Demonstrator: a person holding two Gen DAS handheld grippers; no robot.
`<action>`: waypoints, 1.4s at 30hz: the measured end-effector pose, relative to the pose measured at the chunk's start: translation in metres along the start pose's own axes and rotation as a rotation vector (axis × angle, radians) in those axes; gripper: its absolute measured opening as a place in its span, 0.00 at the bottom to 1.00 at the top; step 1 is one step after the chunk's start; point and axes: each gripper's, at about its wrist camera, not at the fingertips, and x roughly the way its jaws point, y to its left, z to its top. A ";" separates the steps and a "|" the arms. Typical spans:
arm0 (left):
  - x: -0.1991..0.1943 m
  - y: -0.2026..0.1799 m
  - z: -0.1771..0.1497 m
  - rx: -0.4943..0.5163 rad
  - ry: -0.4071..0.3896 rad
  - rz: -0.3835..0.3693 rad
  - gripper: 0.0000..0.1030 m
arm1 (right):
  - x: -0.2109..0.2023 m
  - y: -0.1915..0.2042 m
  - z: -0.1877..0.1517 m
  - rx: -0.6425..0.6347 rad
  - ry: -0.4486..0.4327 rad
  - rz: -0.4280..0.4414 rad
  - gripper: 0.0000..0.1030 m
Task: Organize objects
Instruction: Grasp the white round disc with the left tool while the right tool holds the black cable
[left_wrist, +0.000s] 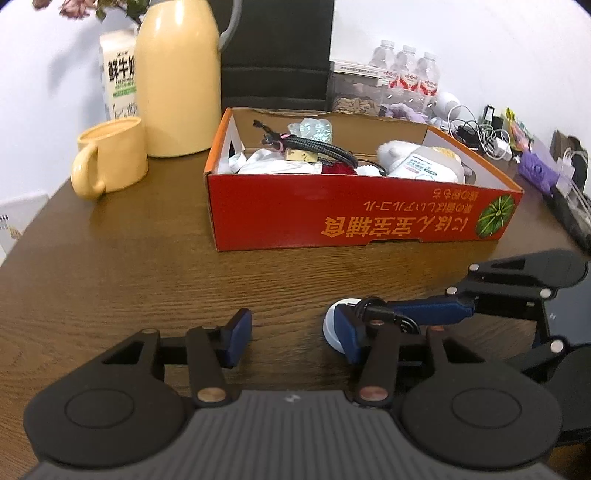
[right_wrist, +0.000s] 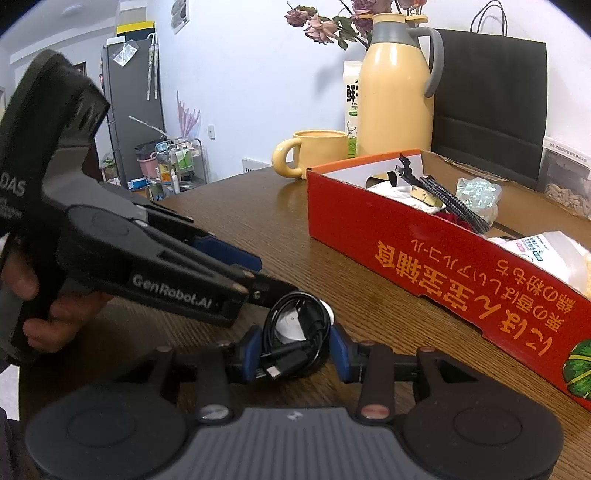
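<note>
The left tongs (left_wrist: 288, 334) hover low over the tabletop (left_wrist: 122, 266), spread wide and holding nothing, their right pad just beside the white charger with its coiled black cable (right_wrist: 295, 332). That bundle lies on the tabletop in front of the red box (left_wrist: 354, 216), and the right tongs (right_wrist: 295, 354) bracket it, one pad on each flank. Whether they are really pinching or only touching I cannot tell.

The likely trouble is the loose cable: a grip on the loops alone could let the puck slide out, or the dangling plug could catch the box's near wall on the lift. The left tongs crowd the same spot and may be bumped. The room to the left is open wood. To the right the box is already crowded, its freest gap near the right end.
</note>
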 end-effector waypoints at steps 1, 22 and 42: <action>0.000 -0.001 0.000 0.001 -0.001 0.004 0.50 | -0.001 0.000 0.000 -0.003 -0.001 -0.003 0.37; -0.009 0.001 -0.005 -0.113 -0.074 0.043 1.00 | -0.056 -0.038 -0.021 0.156 -0.159 -0.225 0.31; -0.006 -0.035 -0.012 -0.044 -0.078 0.093 1.00 | -0.068 -0.041 -0.029 0.205 -0.193 -0.309 0.31</action>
